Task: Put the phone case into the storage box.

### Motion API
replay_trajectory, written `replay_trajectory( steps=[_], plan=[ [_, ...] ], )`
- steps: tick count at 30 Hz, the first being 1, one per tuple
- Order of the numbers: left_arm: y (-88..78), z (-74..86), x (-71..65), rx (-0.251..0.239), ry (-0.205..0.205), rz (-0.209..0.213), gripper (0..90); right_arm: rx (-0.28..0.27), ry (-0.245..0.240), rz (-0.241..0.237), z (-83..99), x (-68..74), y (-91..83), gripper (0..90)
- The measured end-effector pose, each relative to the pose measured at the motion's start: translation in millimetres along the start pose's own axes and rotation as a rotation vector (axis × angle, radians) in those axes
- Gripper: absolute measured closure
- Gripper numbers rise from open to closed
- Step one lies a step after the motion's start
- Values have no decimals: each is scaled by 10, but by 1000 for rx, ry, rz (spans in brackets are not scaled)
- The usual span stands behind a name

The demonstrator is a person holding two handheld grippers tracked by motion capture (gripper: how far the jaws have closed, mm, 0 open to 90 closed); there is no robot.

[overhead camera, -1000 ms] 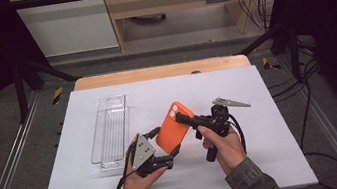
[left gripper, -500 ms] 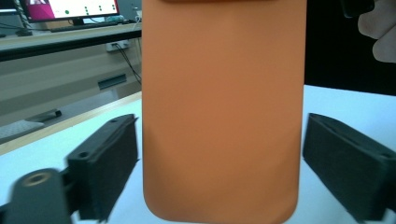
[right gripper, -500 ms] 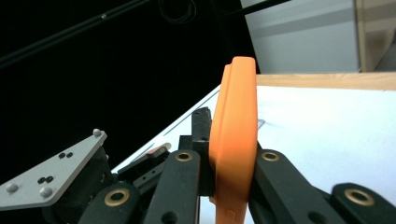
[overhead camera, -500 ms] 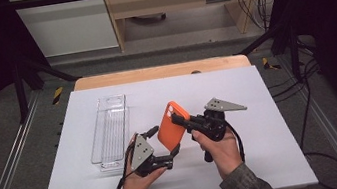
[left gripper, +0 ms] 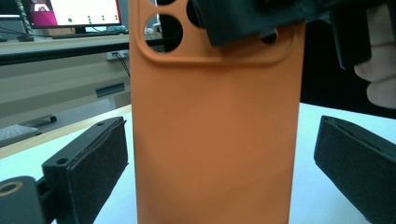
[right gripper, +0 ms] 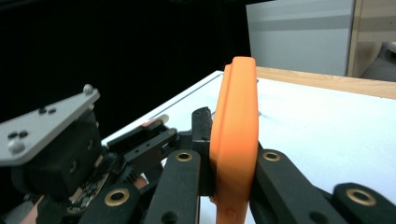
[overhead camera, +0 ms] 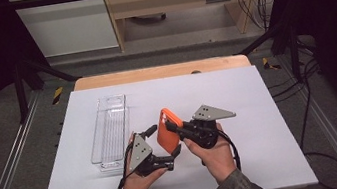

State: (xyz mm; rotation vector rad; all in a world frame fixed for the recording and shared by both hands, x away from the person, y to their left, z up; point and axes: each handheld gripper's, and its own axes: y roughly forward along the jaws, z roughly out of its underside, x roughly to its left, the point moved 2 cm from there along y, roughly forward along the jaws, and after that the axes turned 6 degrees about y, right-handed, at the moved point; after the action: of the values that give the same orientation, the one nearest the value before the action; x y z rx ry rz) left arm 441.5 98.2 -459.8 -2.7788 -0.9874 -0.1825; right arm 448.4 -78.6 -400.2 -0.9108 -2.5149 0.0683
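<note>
**Kid:** White table (overhead camera: pixel 260 111) again! What's on it?

**Me:** I see a big white board with a wood strip at the far edge. Dark floor and black curtains sit all around it. On the left side of the board lies a long clear tray (overhead camera: pixel 110 133).

**Kid:** Where's the orange thing?

**Me:** The orange phone case (overhead camera: pixel 168 131) is up in the air near the middle front, just right of the tray. It stands almost straight up. In the left gripper view I can see its camera holes (left gripper: pixel 169 31) at the top.

**Kid:** Who's holding it?

**Me:** My right gripper (overhead camera: pixel 178 129). Its two black jaws are squeezed on the case, one on each flat side; the right gripper view shows that well.

**Kid:** And the other one?

**Me:** My left gripper (overhead camera: pixel 164 144) sits low, by the bottom of the case. Its jaws are spread wide, one on each side of the case, and not touching it.
</note>
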Motion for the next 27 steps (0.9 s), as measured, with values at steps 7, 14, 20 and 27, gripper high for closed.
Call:
replay_trajectory(
  steps=[7, 14, 20, 27],
  plan=[
    [-8, -10, 27, -3, -12, -6, 27, 39, -46, -9, 77, 105, 73, 839],
    [-20, -18, 49, -8, -18, -10, 53, 65, -70, -16, 122, 154, 118, 837],
    [-41, -49, 59, -22, -21, -6, 125, 89, -92, -9, 160, 159, 139, 835],
    [-42, -45, 52, -5, -32, 4, 149, 93, -86, -8, 176, 144, 138, 832]
  ],
)
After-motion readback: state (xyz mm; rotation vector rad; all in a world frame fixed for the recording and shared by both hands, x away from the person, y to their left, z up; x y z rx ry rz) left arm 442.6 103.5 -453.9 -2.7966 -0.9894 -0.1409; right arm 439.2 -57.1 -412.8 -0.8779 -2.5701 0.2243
